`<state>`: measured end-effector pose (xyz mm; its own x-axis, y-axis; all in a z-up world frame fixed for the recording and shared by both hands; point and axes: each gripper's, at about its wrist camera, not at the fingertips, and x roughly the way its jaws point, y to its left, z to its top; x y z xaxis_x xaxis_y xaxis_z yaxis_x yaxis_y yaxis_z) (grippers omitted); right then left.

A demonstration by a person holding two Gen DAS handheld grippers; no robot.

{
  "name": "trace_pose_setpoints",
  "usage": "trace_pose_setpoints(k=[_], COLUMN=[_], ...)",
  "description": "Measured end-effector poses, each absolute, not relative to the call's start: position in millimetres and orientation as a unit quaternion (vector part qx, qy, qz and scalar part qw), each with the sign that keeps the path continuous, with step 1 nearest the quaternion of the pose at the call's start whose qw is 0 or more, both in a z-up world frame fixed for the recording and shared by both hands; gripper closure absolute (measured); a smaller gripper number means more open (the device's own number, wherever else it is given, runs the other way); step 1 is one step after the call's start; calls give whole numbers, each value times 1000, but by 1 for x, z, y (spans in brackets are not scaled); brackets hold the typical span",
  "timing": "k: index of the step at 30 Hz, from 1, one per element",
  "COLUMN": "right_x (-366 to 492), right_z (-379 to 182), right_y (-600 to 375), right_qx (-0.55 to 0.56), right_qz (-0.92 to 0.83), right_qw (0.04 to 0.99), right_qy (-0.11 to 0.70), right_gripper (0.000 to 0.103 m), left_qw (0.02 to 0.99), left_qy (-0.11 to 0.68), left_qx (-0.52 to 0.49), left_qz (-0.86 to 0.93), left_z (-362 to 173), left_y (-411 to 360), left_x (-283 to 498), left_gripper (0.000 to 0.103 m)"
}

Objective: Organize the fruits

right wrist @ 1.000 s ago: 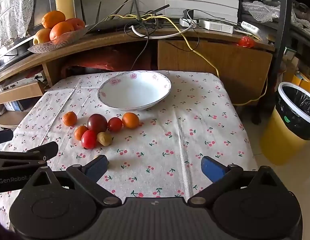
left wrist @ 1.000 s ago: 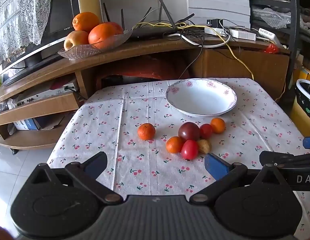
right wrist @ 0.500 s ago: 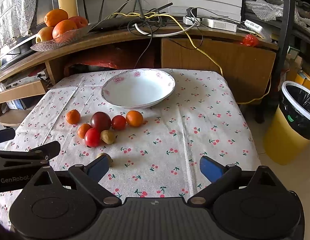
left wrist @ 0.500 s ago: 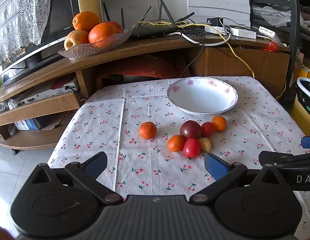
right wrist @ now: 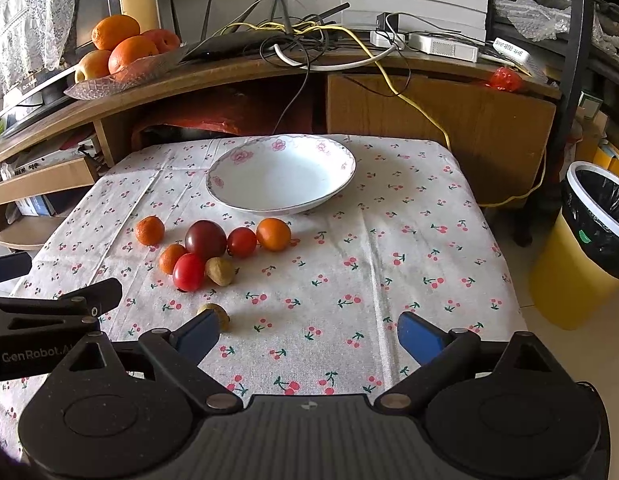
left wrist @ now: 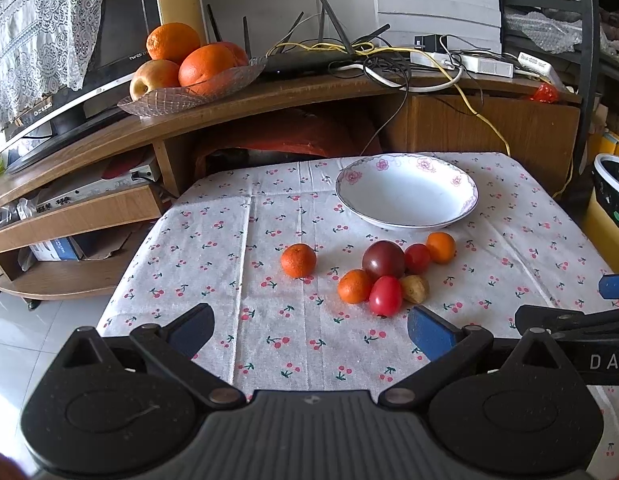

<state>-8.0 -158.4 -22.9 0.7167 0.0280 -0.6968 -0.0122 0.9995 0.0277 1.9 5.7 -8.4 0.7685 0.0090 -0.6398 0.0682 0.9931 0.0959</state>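
An empty white floral bowl [left wrist: 405, 194] [right wrist: 281, 178] sits at the far side of the cherry-print tablecloth. In front of it lies a cluster: a dark purple tomato [left wrist: 383, 260] [right wrist: 205, 239], red tomatoes [left wrist: 385, 296] [right wrist: 188, 272], small oranges [left wrist: 440, 247] [right wrist: 273, 234] and a brown walnut [left wrist: 415, 289] [right wrist: 220, 271]. One orange [left wrist: 298, 260] [right wrist: 149, 230] lies apart to the left. A second walnut [right wrist: 215, 313] peeks out behind my right gripper's left finger. My left gripper [left wrist: 309, 332] and right gripper [right wrist: 307, 334] both hover open and empty near the table's front.
A glass dish of large oranges and an apple [left wrist: 189, 68] stands on the wooden TV shelf behind the table, beside tangled cables [left wrist: 389, 60]. A yellow bin with a black liner [right wrist: 589, 244] stands on the floor to the right. The tablecloth's right half [right wrist: 409, 240] is bare.
Both grippers have edged forward toward the fruit, which looks slightly nearer. The near walnut has come into view beside the right gripper's left finger. Both stayed open.
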Motion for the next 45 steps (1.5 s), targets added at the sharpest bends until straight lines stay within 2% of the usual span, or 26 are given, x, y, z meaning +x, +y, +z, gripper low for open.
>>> trace_pose_setpoints(k=[39,45], right_x=[-6,-3], right_z=[-24,-21], right_y=[-151,-145], right_qx=[-4,-9], right_qz=[32,57], right_qw=[923,920], right_qy=[384,387], right_gripper=[16,19], left_qw=[938,937], left_qy=[339,338], left_qx=[70,85], left_qz=[-9,1], left_z=[-9,-2], left_y=[9,12], left_x=[1,-2], left_gripper=[0,0])
